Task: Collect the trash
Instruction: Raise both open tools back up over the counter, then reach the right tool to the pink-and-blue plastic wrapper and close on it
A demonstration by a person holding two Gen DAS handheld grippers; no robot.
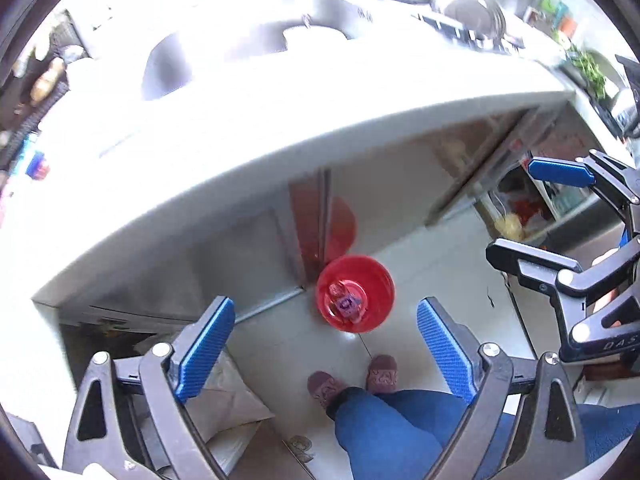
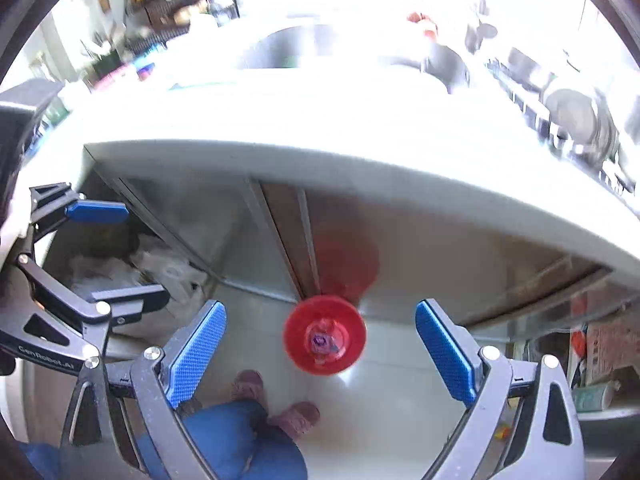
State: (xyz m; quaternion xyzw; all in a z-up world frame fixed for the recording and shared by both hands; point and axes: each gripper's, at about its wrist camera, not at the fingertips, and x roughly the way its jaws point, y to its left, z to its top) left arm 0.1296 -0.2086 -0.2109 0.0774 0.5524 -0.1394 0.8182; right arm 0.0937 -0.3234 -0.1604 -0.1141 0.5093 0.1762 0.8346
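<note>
A red bin (image 1: 355, 293) stands on the pale floor below the counter edge, with a purple-and-pink wrapper (image 1: 346, 303) lying inside it. It also shows in the right wrist view (image 2: 325, 335), with the wrapper (image 2: 323, 341) at its middle. My left gripper (image 1: 326, 354) is open and empty, high above the bin. My right gripper (image 2: 320, 356) is open and empty, also above the bin. The right gripper shows at the right of the left wrist view (image 1: 536, 212), and the left gripper shows at the left of the right wrist view (image 2: 116, 256).
A white counter (image 1: 240, 152) with a steel sink (image 1: 172, 64) spans the top. Steel cabinet doors (image 1: 248, 248) stand below it. The person's legs and pink slippers (image 1: 352, 380) are on the floor near the bin. Bags lie in an open cabinet (image 2: 132, 268).
</note>
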